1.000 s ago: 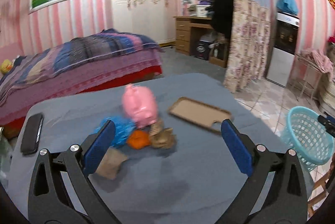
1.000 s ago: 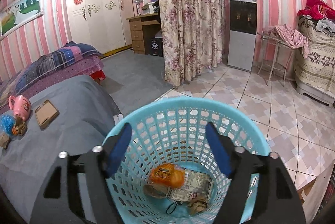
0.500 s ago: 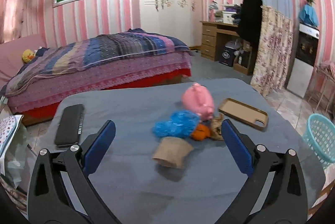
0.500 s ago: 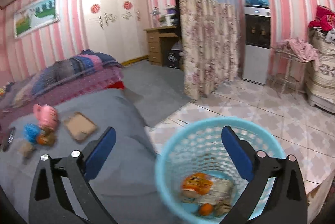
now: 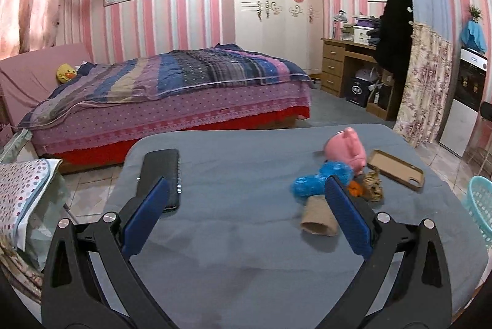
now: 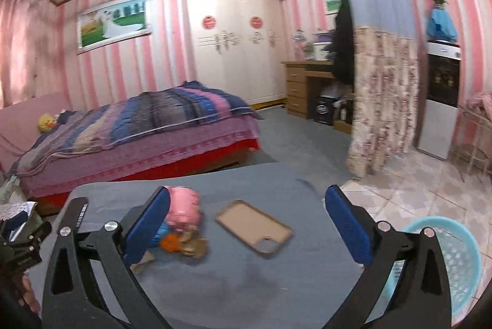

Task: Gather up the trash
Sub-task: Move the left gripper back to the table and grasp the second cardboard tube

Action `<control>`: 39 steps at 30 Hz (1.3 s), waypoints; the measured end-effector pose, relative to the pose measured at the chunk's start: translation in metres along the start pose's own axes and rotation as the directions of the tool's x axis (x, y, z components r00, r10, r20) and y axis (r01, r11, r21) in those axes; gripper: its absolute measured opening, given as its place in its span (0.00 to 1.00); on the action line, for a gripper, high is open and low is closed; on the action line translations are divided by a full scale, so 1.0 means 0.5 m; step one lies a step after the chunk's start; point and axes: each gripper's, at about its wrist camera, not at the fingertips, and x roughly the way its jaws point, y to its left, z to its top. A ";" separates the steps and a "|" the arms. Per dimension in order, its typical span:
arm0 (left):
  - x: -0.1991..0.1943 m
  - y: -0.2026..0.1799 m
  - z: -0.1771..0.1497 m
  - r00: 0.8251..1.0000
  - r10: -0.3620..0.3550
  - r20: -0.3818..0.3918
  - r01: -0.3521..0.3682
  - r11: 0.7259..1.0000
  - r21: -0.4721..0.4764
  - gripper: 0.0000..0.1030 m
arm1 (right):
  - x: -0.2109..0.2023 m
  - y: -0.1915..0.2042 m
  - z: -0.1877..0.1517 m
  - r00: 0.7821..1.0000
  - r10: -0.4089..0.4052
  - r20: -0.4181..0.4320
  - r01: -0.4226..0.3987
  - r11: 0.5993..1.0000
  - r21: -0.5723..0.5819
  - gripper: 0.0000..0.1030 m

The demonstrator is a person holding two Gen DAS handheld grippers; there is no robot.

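Trash (image 5: 336, 186) lies in a small heap on the grey table (image 5: 246, 252), right of the released, empty left gripper (image 5: 246, 216), while only the right view shows the equally released right gripper (image 6: 247, 226) near the turquoise basket (image 6: 461, 261).

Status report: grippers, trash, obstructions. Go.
Left gripper and right gripper open, both empty. Trash pile on table beside pink piggy bank; basket on the floor. Nothing in the way.

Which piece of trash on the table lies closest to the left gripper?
The brown cardboard tube, lying on its side right by the left gripper; the blue wrapper sits farther back.
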 end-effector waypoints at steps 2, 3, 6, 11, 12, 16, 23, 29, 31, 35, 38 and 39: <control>-0.002 0.014 -0.005 1.000 0.016 0.007 -0.017 1.000 0.003 0.95 | 0.014 0.033 -0.011 1.000 0.022 -0.006 -0.022 0.999 -0.032 0.96; -0.003 0.018 -0.006 1.000 0.024 0.010 -0.024 1.000 0.008 0.95 | 0.021 0.053 -0.021 0.999 0.031 -0.009 -0.032 0.997 -0.065 0.96; 0.001 0.033 -0.013 0.999 0.041 0.012 -0.041 0.999 0.012 0.95 | 0.038 0.094 -0.047 0.999 0.026 -0.033 -0.030 0.990 -0.141 0.96; 0.027 0.056 -0.031 0.999 0.041 -0.030 -0.043 0.998 -0.038 0.95 | 0.054 0.118 -0.079 0.997 0.060 -0.057 -0.069 0.981 -0.179 0.96; 0.032 0.061 -0.035 0.999 0.036 -0.041 -0.038 0.998 -0.051 0.95 | 0.057 0.121 -0.087 0.996 0.058 -0.064 -0.069 0.980 -0.189 0.96; 0.046 0.069 -0.051 0.997 0.027 -0.075 -0.033 0.996 -0.083 0.95 | 0.059 0.124 -0.107 0.996 0.054 -0.074 -0.069 0.975 -0.212 0.96; 0.068 0.067 -0.085 0.992 0.022 -0.127 -0.033 0.996 -0.078 0.95 | 0.100 0.102 -0.139 0.993 0.039 -0.115 -0.059 0.983 -0.175 0.96; 0.109 0.041 -0.111 0.979 -0.011 -0.204 0.000 0.999 -0.054 0.95 | 0.133 0.104 -0.168 0.987 0.003 -0.161 -0.036 0.979 -0.201 0.96; 0.118 0.023 -0.112 0.977 -0.030 -0.212 0.022 0.999 -0.040 0.95 | 0.142 0.103 -0.174 0.984 -0.031 -0.174 -0.010 0.973 -0.229 0.96; 0.132 -0.027 -0.110 0.973 -0.088 -0.213 0.085 0.996 -0.024 0.95 | 0.162 0.069 -0.186 0.974 -0.044 -0.223 0.001 0.982 -0.190 0.96; 0.160 -0.073 -0.106 0.962 -0.135 -0.237 0.135 0.991 -0.014 0.95 | 0.181 0.039 -0.199 0.963 -0.076 -0.257 0.034 0.985 -0.167 0.96; 0.168 -0.087 -0.105 0.958 -0.144 -0.247 0.146 0.989 -0.010 0.95 | 0.186 0.031 -0.201 0.957 -0.091 -0.274 0.046 0.985 -0.166 0.96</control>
